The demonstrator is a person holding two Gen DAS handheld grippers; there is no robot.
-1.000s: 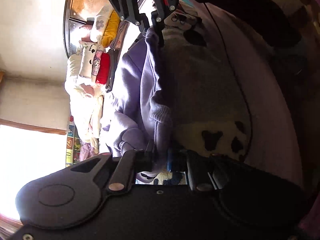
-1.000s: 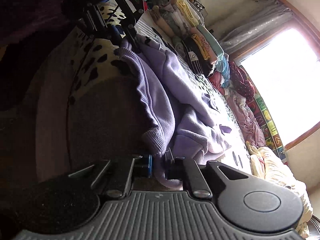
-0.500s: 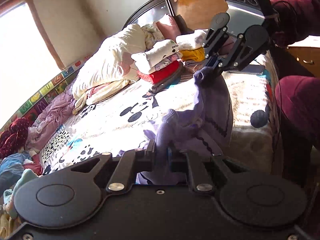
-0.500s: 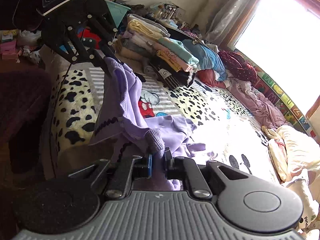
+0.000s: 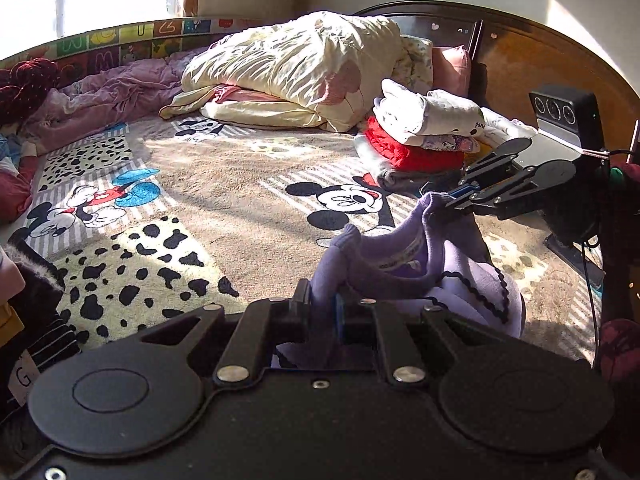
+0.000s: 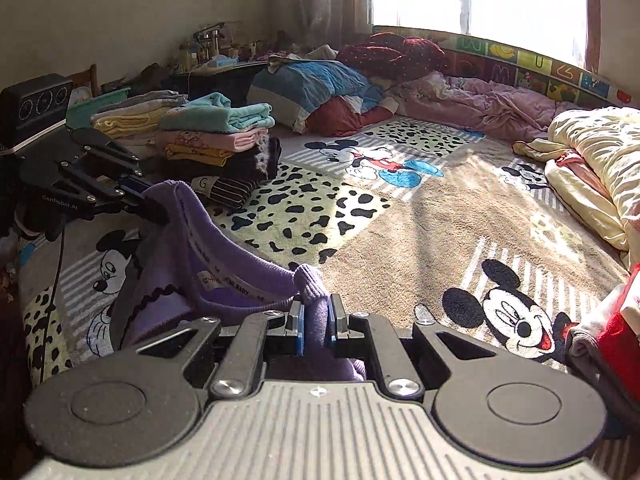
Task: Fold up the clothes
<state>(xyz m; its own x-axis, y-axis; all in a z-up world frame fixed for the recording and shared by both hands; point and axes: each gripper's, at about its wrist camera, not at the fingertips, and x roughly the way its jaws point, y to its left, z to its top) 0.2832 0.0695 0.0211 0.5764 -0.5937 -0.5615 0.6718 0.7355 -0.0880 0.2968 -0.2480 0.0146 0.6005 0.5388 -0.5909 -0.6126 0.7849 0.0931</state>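
A purple sweatshirt [image 5: 404, 268] hangs between my two grippers above the near edge of the bed. My left gripper [image 5: 320, 308] is shut on one side of its neckline. My right gripper [image 6: 316, 320] is shut on the other side. The sweatshirt [image 6: 208, 252] sags in the middle, with its neck label showing. The right gripper shows in the left wrist view [image 5: 448, 202] and the left gripper in the right wrist view [image 6: 154, 206], each pinching the cloth. The lower part of the garment is hidden behind the grippers.
A Mickey Mouse blanket [image 5: 224, 200] covers the bed. A pile of folded clothes [image 5: 420, 136] and a cream duvet [image 5: 296, 68] lie at the headboard end. Another stack of folded clothes [image 6: 216, 136] and pillows [image 6: 316, 84] lie at the opposite side. Pink bedding [image 6: 480, 100] lies under the window.
Both grippers have swung round from a sideways tilt to level, keeping hold of the sweatshirt. The garment has come up off the bed and now hangs between them.
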